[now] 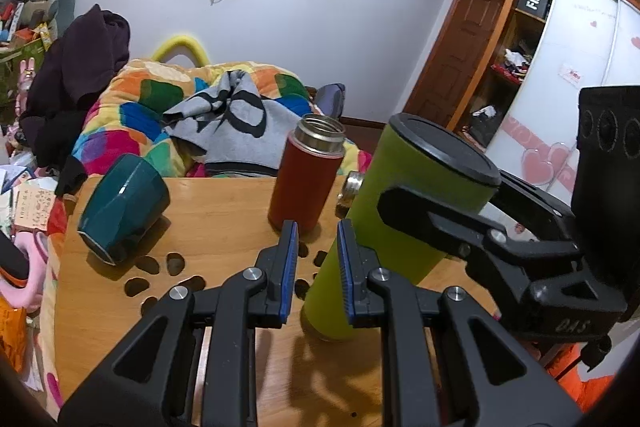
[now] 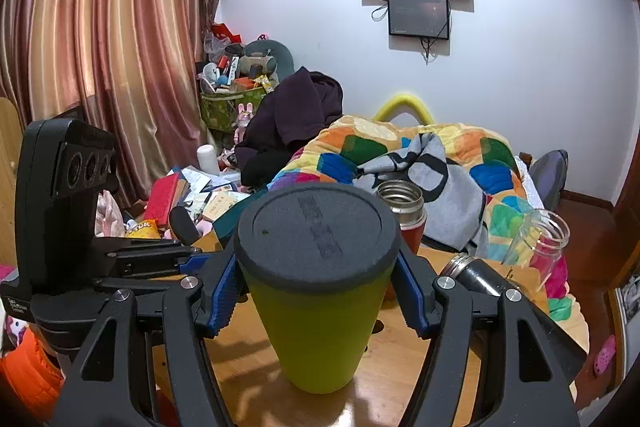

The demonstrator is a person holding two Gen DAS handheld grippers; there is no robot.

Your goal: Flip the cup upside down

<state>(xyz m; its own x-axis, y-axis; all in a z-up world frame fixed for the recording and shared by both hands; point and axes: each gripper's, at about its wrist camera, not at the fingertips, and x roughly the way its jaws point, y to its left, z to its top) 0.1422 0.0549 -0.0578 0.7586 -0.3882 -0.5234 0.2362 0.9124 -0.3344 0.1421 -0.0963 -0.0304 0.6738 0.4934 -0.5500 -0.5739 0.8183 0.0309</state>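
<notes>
The green cup (image 2: pixel 316 315) with a black end cap (image 2: pixel 316 231) stands on the wooden table (image 2: pixel 400 399), black end up. My right gripper (image 2: pixel 316 291) is shut on it just below the cap, blue pads on both sides. In the left wrist view the green cup (image 1: pixel 384 219) leans to the right, with the right gripper's finger (image 1: pixel 432 223) across it. My left gripper (image 1: pixel 318 239) is open and empty, just left of the cup, above the table (image 1: pixel 224 211).
A dark teal cup (image 1: pixel 122 207) lies on its side at the table's left. A red flask (image 1: pixel 306 175) without lid stands behind. A steel flask (image 2: pixel 472 273) and clear glass jar (image 2: pixel 538 241) lie at the right. A cluttered bed lies beyond.
</notes>
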